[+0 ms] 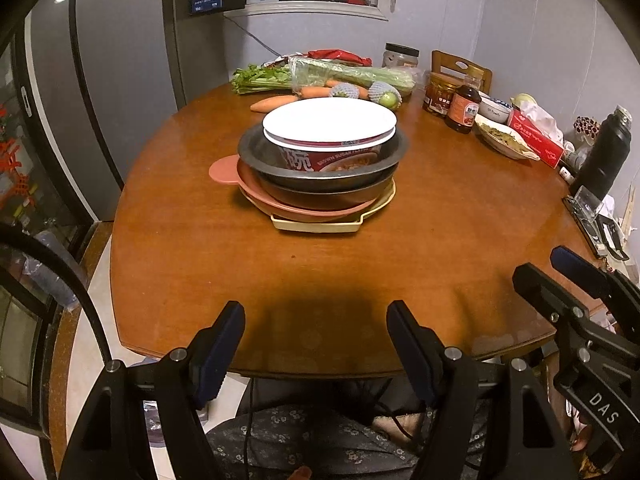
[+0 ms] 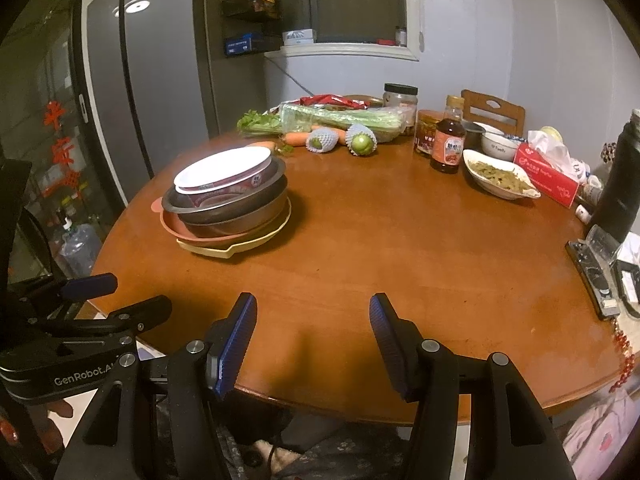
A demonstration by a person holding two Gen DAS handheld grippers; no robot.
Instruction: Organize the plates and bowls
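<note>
A: Where was everything, biggest first?

B: The table (image 1: 192, 240) ran out ahead of both sets of jaws. The stack (image 1: 320, 172) sat well beyond the left gripper (image 1: 316, 344), almost dead ahead of it. From the right gripper (image 2: 314, 340) it lay ahead and off to the left.

A: How was the stack built?

B: A cream tray (image 1: 320, 226) lay at the bottom, then a pink plate (image 1: 224, 170). Two metal bowls (image 1: 320, 176) nested on that, with a printed paper bowl (image 1: 320, 160) inside the upper one. A white plate (image 1: 328, 120) capped it all.

A: And the jaws?

B: Both pairs stood wide apart with nothing between them, held over the near edge of the table. The right gripper showed at the left one's right side, close by.

A: So what would doing the step well have asked for?

B: I judged the pile looked already gathered, so the work left was probably squaring it up or shifting it. The white plate sat loose on the paper bowl's rim and the whole pile leaned a little, so a shove from one side risked a slide. Better to come in low, one gripper at each side of the tray, and pinch the rims gently. The food dish (image 2: 500, 178) far ahead to the right was best left alone.
</note>
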